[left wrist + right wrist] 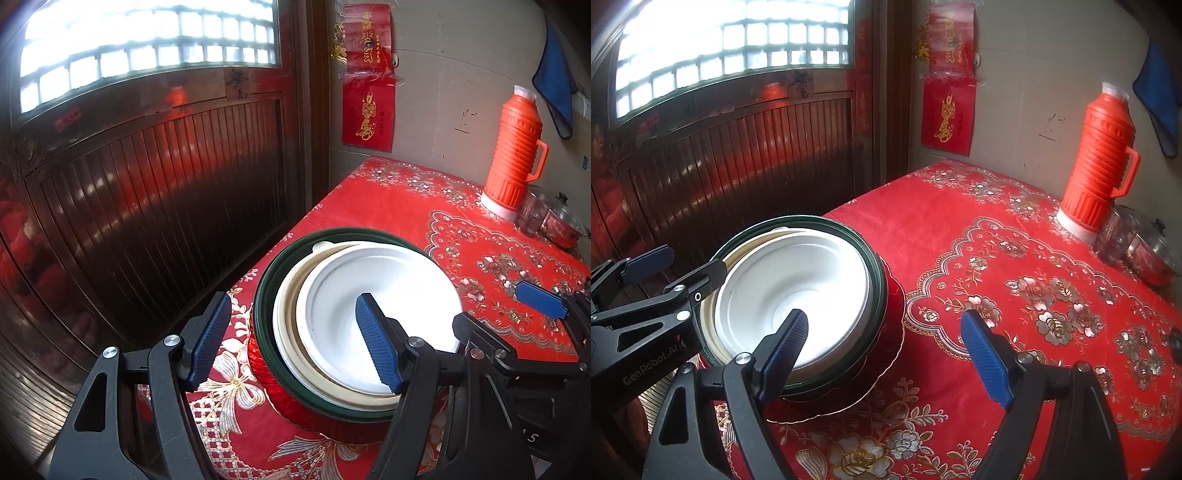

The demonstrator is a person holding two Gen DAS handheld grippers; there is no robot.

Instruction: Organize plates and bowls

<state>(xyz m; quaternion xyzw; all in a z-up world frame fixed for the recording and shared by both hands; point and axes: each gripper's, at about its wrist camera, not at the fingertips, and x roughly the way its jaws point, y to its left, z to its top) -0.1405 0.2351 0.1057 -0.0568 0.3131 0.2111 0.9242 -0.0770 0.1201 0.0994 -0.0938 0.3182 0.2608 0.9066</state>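
Note:
A stack of dishes stands near the table's left edge: a white bowl (376,288) (798,284) on top, a cream bowl (286,321) under it, then a dark green bowl (266,288) (877,269), all on a red scalloped plate (886,373). My left gripper (295,332) is open astride the stack's left rim, one finger over the white bowl and the other outside the rim. My right gripper (886,347) is open astride the right rim, its left finger over the white bowl. No pad presses on a dish. Each gripper also shows in the other's view: right gripper (491,306), left gripper (696,258).
A red flowered cloth (1015,258) covers the table. An orange thermos (513,155) (1097,162), a glass (532,214) and a lidded red pot (561,225) stand at the back right by the wall. A dark wooden door (155,177) lies beyond the table's left edge.

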